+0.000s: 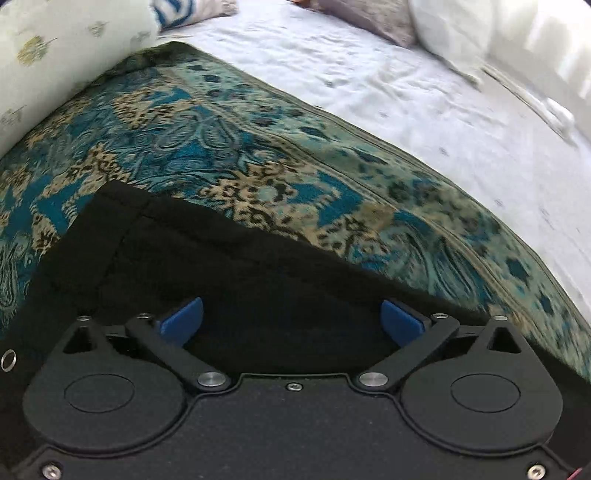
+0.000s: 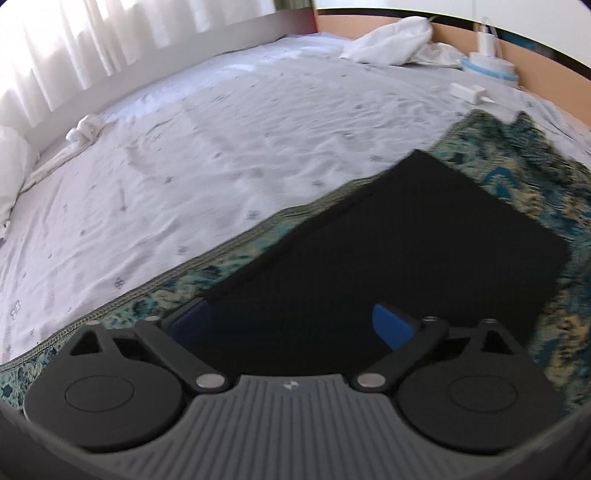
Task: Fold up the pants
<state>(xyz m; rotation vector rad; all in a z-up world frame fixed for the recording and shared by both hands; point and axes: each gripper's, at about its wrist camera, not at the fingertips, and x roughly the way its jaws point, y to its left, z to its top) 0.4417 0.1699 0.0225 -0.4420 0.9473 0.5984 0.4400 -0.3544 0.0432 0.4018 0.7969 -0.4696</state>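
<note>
Black pants (image 2: 388,251), folds perhaps indistinct.

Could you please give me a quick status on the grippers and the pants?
Left gripper open, over the pants. Right gripper open, empty. Pants lie flat and folded on the patterned blanket. Nothing in the way.

— What carries everything here?
— A bed (image 2: 221,122) with a pale sheet that has small dark motifs.
— And directly on it?
— A teal patterned blanket (image 1: 229,140), pillows (image 1: 447,33) near the edge, a white charger (image 2: 468,91), and crumpled white cloth (image 2: 391,35). The black pants (image 2: 406,236) lie on the blanket.
</note>
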